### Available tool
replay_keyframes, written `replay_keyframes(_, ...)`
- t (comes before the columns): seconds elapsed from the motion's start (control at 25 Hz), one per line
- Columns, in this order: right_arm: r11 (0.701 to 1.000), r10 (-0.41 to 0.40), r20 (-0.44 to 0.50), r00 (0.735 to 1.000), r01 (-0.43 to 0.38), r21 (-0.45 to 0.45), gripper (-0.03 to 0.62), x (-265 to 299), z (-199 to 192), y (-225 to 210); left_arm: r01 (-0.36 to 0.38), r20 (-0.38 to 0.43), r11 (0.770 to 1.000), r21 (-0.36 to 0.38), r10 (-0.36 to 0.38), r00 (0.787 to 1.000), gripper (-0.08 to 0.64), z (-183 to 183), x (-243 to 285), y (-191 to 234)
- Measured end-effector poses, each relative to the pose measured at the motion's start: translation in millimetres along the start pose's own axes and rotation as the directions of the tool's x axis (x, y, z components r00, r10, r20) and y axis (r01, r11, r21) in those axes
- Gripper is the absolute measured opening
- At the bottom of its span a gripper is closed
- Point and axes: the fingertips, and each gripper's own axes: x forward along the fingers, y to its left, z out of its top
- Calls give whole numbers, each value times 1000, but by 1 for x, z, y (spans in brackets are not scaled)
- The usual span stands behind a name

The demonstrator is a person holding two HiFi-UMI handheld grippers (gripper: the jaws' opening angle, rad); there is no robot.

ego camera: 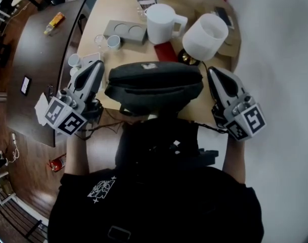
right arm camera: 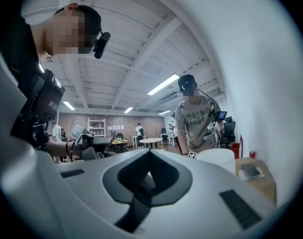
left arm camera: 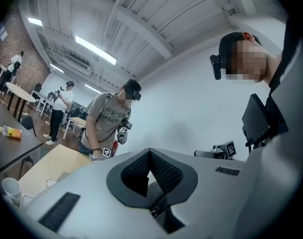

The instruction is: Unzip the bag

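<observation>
Bag point(ego camera: 154, 82) lies at the table's point(ego camera: 124, 6) near edge between your left gripper point(ego camera: 98, 66) and right gripper point(ego camera: 212, 72), both closed on nothing, a gap at each end

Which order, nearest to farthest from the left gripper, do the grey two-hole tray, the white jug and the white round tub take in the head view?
Measured from the left gripper:
1. grey tray: just beyond the gripper, slightly to its right.
2. white jug: right of the tray, past the middle.
3. white tub: farthest, over on the right.
</observation>
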Motion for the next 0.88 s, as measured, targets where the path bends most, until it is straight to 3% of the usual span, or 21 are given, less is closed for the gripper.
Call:
replay_keyframes(0.24, 999, 35, 40, 999, -34, -24, 21, 16, 20, 24, -5, -9, 997, 73, 5, 1000, -3, 2, 8, -8)
replay_keyframes(0.44, 995, 28, 14, 1000, -27, -92, 20, 19, 20, 28, -3, -18, 994, 107, 5, 1000, -3, 0, 9, -11)
replay_keyframes(0.88, 993, 9, -6, 1000, -9, -117, 20, 26, 20, 30, 9, -35, 988, 156, -4, 999, -3, -3, 18, -21)
